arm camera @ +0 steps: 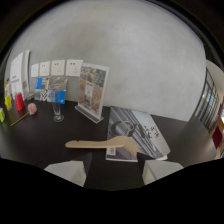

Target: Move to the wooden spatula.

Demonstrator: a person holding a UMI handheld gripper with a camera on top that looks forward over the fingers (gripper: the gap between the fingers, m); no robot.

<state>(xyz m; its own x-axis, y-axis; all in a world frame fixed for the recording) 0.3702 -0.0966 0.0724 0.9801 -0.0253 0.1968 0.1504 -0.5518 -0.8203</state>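
**Spatula just ahead of parted fingers**

Gripper (114, 172) held over the dark counter (45, 135), fingers parted and empty. Wooden spatula (102, 144) flat just beyond the fingertips, blade resting on a magazine (135, 132), handle reaching off it onto bare counter. Farther back, near the wall edge: tall glass (58, 105), contents impossible to tell, beside an acrylic sign stand (91, 92) holding a printed sheet.

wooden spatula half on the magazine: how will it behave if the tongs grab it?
The wooden spatula looks rigid, so it probably won't flex. It appears thin and flat, likely light. Its blade end rests on the magazine and its handle on the dark table, so it may pivot or slide if nudged. The tongs are open, just short of it.
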